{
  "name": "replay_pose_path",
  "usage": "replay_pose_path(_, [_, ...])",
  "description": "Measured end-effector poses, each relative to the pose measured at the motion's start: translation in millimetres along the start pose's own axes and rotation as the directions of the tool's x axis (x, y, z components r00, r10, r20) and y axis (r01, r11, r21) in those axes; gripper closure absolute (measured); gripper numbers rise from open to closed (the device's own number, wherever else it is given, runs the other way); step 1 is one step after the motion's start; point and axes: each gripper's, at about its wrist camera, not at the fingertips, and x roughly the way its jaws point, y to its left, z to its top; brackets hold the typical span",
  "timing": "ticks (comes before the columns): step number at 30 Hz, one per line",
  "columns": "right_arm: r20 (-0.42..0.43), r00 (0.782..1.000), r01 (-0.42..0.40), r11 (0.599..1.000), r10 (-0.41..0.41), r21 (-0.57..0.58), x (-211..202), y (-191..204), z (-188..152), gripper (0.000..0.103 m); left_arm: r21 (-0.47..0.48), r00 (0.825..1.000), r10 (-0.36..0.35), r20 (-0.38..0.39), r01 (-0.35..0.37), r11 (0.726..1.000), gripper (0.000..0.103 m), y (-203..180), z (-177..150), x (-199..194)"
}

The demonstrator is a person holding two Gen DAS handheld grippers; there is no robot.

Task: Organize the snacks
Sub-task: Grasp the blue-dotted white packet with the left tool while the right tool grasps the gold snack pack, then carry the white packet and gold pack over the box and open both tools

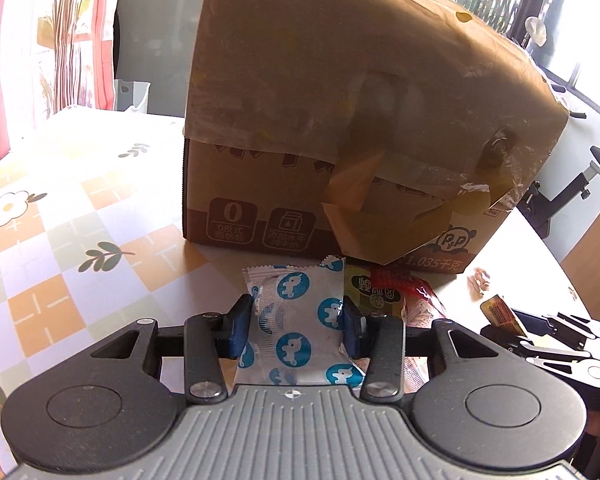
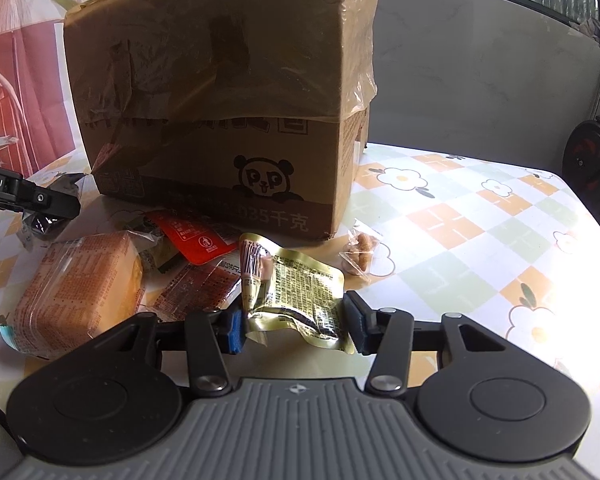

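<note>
My left gripper (image 1: pixel 296 320) is shut on a white snack packet with blue unicorn circles (image 1: pixel 296 312), held just above the table in front of a tall cardboard box (image 1: pixel 340 120). My right gripper (image 2: pixel 296 324) is shut on a crumpled gold foil packet (image 2: pixel 300 292) near the same box (image 2: pixel 220 80). A pile of snacks lies on the table to the left of the gold packet: an orange wrapped cake (image 2: pixel 76 292), red packets (image 2: pixel 192 236) and a small clear bag of nuts (image 2: pixel 360 252).
The table has a checked flower-pattern cloth (image 2: pixel 480 240). The box carries a panda logo (image 2: pixel 264 176) and loose tape. A green and a red packet (image 1: pixel 392 292) lie behind the white packet. The other gripper shows at the edge (image 1: pixel 560 344) (image 2: pixel 28 196).
</note>
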Motion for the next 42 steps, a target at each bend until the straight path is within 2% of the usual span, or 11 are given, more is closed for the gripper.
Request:
replay_pose_path(6, [0.004, 1.000, -0.013, 1.000, 0.013, 0.003, -16, 0, 7, 0.053, 0.000, 0.999, 0.014, 0.045, -0.014, 1.000, 0.056, 1, 5, -19])
replay_pose_path(12, [0.052, 0.997, -0.050, 0.999, 0.050, -0.004, -43, 2, 34, 0.053, 0.008, 0.993, 0.021, 0.120, -0.022, 1.000, 0.056, 5, 16, -50])
replay_pose_path(16, [0.104, 0.991, -0.076, 0.996, 0.080, -0.041, -64, 4, 66, 0.053, 0.001, 0.987, 0.016, 0.162, -0.017, 1.000, 0.056, 5, 28, -68])
replay_pose_path(20, [0.137, 0.983, -0.109, 0.990, 0.120, -0.085, -82, 7, 103, 0.053, -0.020, 0.983, -0.001, 0.185, 0.005, 1.000, 0.056, 3, 55, -87])
replay_pose_path(26, [0.201, 0.960, -0.163, 0.973, 0.194, -0.163, -106, 17, 173, 0.053, 0.030, 0.961, -0.028, 0.274, 0.021, 0.999, 0.056, -12, 100, -108])
replay_pose_path(30, [0.230, 0.958, -0.134, 0.976, 0.172, -0.169, -90, 20, 210, 0.053, 0.076, 0.949, -0.048, 0.310, 0.026, 0.997, 0.056, -27, 130, -103])
replay_pose_path(33, [0.229, 0.963, -0.115, 0.986, 0.142, -0.124, -65, 15, 228, 0.053, 0.106, 0.942, -0.063, 0.330, 0.030, 0.994, 0.056, -39, 154, -92])
replay_pose_path(37, [0.200, 0.975, -0.088, 0.994, 0.099, -0.064, -32, 3, 237, 0.052, 0.106, 0.949, -0.064, 0.310, 0.032, 0.994, 0.056, -55, 180, -61])
replay_pose_path(42, [0.178, 0.981, -0.070, 0.997, 0.074, -0.028, -8, -3, 238, 0.048, 0.091, 0.968, -0.041, 0.247, 0.018, 0.996, 0.056, -66, 192, -19])
